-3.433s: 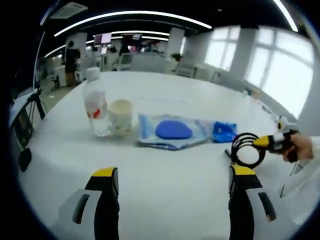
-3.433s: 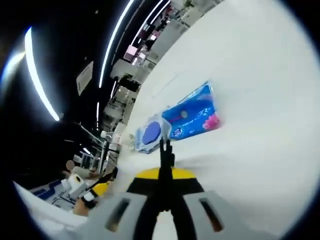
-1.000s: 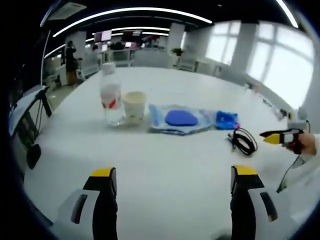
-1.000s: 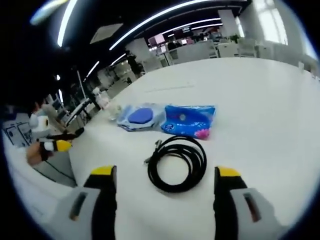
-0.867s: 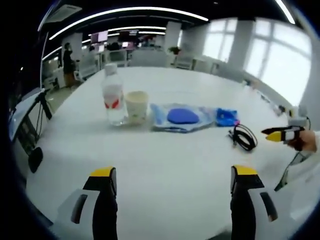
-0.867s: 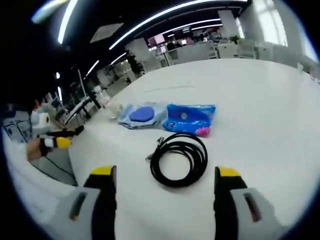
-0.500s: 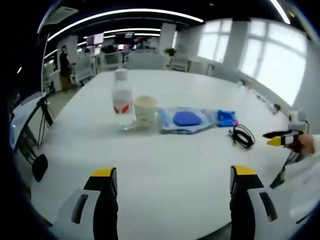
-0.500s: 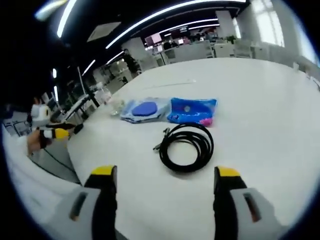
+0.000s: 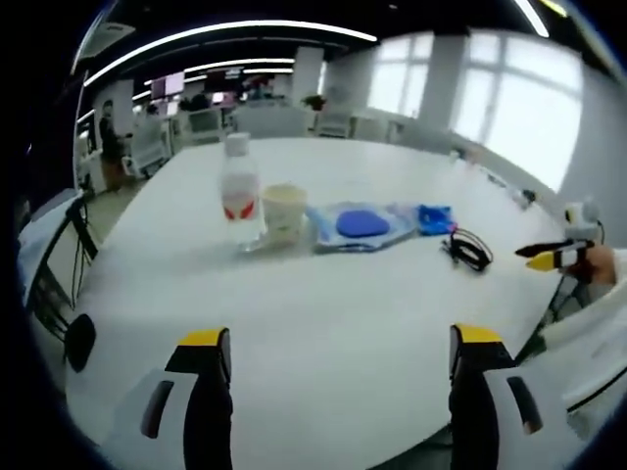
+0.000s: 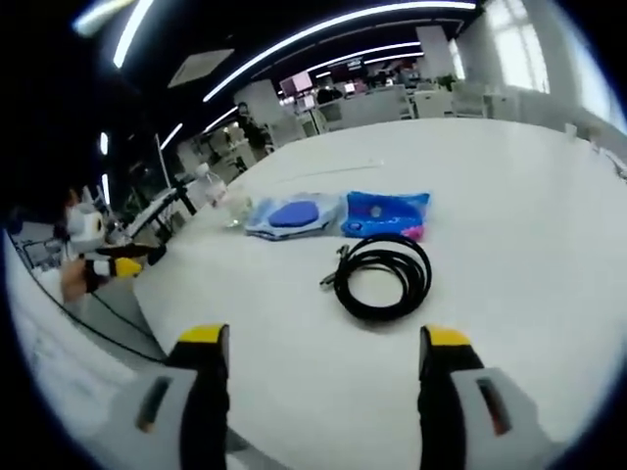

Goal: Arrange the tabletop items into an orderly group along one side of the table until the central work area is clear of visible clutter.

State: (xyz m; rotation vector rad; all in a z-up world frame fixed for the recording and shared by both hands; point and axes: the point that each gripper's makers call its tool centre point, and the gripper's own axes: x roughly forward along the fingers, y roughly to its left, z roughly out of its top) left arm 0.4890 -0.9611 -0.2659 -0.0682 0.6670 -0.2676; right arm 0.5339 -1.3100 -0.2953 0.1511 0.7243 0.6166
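A row of items lies on the white table (image 9: 323, 313): a clear water bottle (image 9: 239, 191) with a red label, a paper cup (image 9: 284, 211), a clear pouch holding a blue disc (image 9: 361, 224), a blue tissue pack (image 9: 434, 217) and a coiled black cable (image 9: 470, 249). My left gripper (image 9: 335, 345) is open, well short of them. From the other side the cable (image 10: 384, 275) lies nearest, behind it the tissue pack (image 10: 386, 213) and the pouch (image 10: 292, 215). My right gripper (image 10: 319, 345) is open above the table edge, and appears at far right (image 9: 551, 257) in the left gripper view.
Open office behind, with desks, screens and bright windows. A black chair (image 9: 49, 294) stands at the table's left edge. The left gripper (image 10: 113, 264) in a person's hand shows at the far left of the right gripper view. Bare white tabletop (image 10: 509, 245) surrounds the row.
The right gripper, earlier shut on the cable, has let it go on the table beside the tissue pack and stands open. Both grippers have drawn back from the row.
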